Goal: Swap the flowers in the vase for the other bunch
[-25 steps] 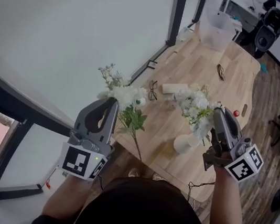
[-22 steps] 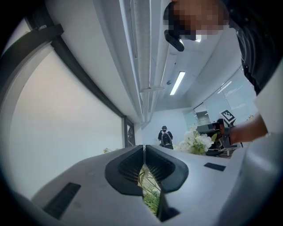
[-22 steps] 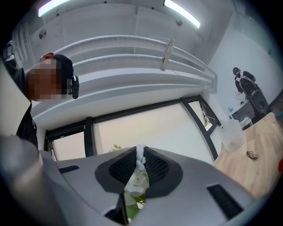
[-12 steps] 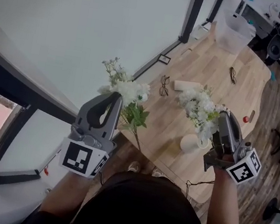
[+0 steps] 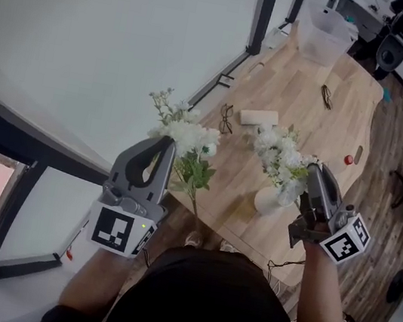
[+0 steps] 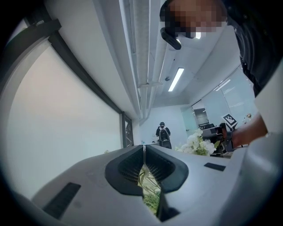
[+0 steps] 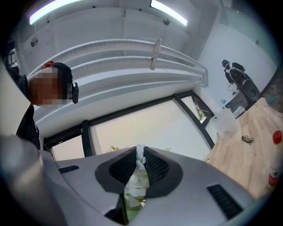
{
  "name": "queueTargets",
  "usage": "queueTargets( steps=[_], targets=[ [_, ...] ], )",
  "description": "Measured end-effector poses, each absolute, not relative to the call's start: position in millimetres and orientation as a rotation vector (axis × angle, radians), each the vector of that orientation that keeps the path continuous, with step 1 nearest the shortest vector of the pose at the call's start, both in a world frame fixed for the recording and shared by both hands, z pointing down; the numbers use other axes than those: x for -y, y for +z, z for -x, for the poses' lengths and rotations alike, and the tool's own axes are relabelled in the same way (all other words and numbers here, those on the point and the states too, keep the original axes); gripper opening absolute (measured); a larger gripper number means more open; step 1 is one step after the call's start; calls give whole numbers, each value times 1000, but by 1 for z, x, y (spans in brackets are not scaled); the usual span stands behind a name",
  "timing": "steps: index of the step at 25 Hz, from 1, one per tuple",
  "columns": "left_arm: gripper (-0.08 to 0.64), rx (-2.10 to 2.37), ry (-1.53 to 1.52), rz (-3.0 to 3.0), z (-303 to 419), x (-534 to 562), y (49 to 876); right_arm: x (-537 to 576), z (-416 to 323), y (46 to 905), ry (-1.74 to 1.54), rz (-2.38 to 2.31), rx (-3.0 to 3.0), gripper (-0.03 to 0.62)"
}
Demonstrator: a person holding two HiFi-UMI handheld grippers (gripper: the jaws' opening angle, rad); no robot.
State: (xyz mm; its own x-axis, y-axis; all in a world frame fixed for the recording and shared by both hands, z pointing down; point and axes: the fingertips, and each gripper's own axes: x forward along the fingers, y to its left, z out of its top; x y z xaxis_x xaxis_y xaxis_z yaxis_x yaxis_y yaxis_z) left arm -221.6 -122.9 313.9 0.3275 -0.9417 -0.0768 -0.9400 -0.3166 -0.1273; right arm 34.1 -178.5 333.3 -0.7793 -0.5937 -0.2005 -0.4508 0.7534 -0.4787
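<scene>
Over a pale wooden table (image 5: 301,112), the left gripper (image 5: 167,147) clamps a long-stemmed bunch (image 5: 188,140) of white blooms and green leaves off the near edge. The right gripper (image 5: 312,173) pinches a second white bunch (image 5: 282,156) at the mouth of the white vase (image 5: 263,201), lower than a second ago.

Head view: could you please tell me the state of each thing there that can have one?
Left gripper: jaws shut on left bunch.
Right gripper: jaws shut on right bunch.
Left bunch: held in the air, stem hanging down.
Right bunch: held just over the vase.
Vase: upright on the table.
</scene>
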Motion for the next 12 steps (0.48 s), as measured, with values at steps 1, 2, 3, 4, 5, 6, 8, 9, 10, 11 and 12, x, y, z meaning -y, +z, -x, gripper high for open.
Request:
queueTargets(
  steps=[1,2,3,4,5,6,8,9,10,11,12],
  targets=[
    [21,-1731,-15,2440,219,124,313,177,-36,334,-588,816,-2608,66],
    [21,-1723,-14,2446,217,126,313,177,-40,335,-588,828,-2606,66],
    [21,-1716,-15,2451,213,128,313,177,-44,336,-587,841,-2603,66],
    [21,-1709,-17,2458,210,130,314,177,-48,337,-586,855,-2601,66],
    [21,-1701,-17,2464,208,131,315,175,-53,339,-583,870,-2601,66],
    [21,-1694,-17,2470,206,131,315,174,-56,341,-581,887,-2601,66],
    [21,-1679,-16,2480,202,133,315,170,-64,345,-581,917,-2599,66],
    [21,-1671,-16,2483,199,134,315,168,-69,347,-584,929,-2596,66],
    [21,-1662,-15,2486,194,136,315,167,-74,349,-589,941,-2594,66],
    [21,-1653,-15,2489,189,138,315,167,-79,351,-594,951,-2594,66],
    [21,-1641,-17,2493,184,140,315,166,-83,355,-600,962,-2595,66]
  ],
)
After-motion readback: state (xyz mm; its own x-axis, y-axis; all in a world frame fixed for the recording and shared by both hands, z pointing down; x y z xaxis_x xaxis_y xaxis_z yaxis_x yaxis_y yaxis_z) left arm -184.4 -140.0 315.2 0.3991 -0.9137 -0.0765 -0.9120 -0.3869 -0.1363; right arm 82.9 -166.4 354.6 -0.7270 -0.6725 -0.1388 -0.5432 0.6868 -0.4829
